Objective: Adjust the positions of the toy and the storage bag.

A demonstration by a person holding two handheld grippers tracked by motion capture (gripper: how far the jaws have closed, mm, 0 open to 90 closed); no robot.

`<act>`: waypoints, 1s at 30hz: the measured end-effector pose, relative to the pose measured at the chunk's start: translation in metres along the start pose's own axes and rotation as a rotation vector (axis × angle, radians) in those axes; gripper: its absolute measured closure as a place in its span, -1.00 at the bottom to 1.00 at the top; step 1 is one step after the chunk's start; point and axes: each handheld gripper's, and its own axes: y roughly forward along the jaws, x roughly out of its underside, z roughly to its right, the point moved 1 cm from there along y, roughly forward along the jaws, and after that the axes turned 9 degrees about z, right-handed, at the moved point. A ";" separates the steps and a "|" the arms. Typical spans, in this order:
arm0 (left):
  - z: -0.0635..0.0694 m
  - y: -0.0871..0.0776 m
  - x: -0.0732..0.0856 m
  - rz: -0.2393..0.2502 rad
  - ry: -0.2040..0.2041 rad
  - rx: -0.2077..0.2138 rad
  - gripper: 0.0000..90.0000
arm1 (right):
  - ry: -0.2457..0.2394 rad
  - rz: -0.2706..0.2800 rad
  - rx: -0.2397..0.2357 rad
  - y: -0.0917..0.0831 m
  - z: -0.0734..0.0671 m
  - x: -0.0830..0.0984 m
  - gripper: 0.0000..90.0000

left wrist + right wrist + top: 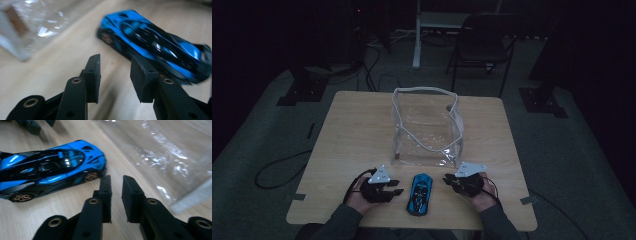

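I hold my left gripper (pixel 398 187) and my right gripper (pixel 447 180) low over the near edge of the table (pixel 352 130), one on each side of the blue toy car (pixel 419 194), which lies flat on its wheels on the wood between them. In the left gripper view my jaws stand partly apart with nothing between the pads, and the blue toy car (pixel 152 47) lies just ahead of them and to the right, its side close to my right-hand pad but not touching it. In the right gripper view my jaws stand narrow, only a slim gap between the pads, and they grip nothing; the blue toy car (pixel 50 167) lies to the left of them, its gold-rimmed wheel near my left-hand pad, apart from it. Beyond the car, toward the middle of the table, stands the clear plastic bag (pixel 427 127) with its white-edged mouth open upward; its glossy wall (pixel 170 157) lies just beside my right jaws, and one corner of it (pixel 27 27) shows up ahead of my left ones.
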 end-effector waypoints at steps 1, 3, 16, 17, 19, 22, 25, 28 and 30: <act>0.002 0.001 0.001 -0.007 0.003 0.009 0.38 | -0.001 -0.007 -0.010 0.003 -0.002 0.000 0.80; 0.006 0.004 0.004 -0.019 0.008 0.027 0.40 | -0.011 -0.030 -0.026 0.010 -0.006 0.001 0.82; 0.021 0.012 0.013 -0.046 0.029 0.105 0.63 | -0.040 -0.120 -0.078 0.041 -0.011 0.003 0.89; 0.021 0.013 0.013 -0.046 0.023 0.108 0.65 | -0.039 -0.120 -0.075 0.043 -0.010 0.002 0.90; 0.022 0.015 0.012 -0.051 0.024 0.113 0.73 | -0.038 -0.120 -0.060 0.047 -0.008 -0.001 0.93; 0.028 0.020 0.009 -0.054 0.033 0.134 0.78 | -0.037 -0.120 -0.054 0.053 -0.007 -0.004 0.95; 0.033 0.027 0.006 -0.047 0.030 0.164 0.79 | -0.035 -0.116 -0.050 0.063 -0.005 -0.010 0.98; 0.042 0.038 0.001 -0.041 0.044 0.187 0.81 | -0.045 -0.120 -0.051 0.068 -0.005 -0.014 0.99; 0.047 0.045 -0.003 -0.038 0.055 0.183 0.82 | -0.049 -0.123 -0.060 0.074 -0.006 -0.018 1.00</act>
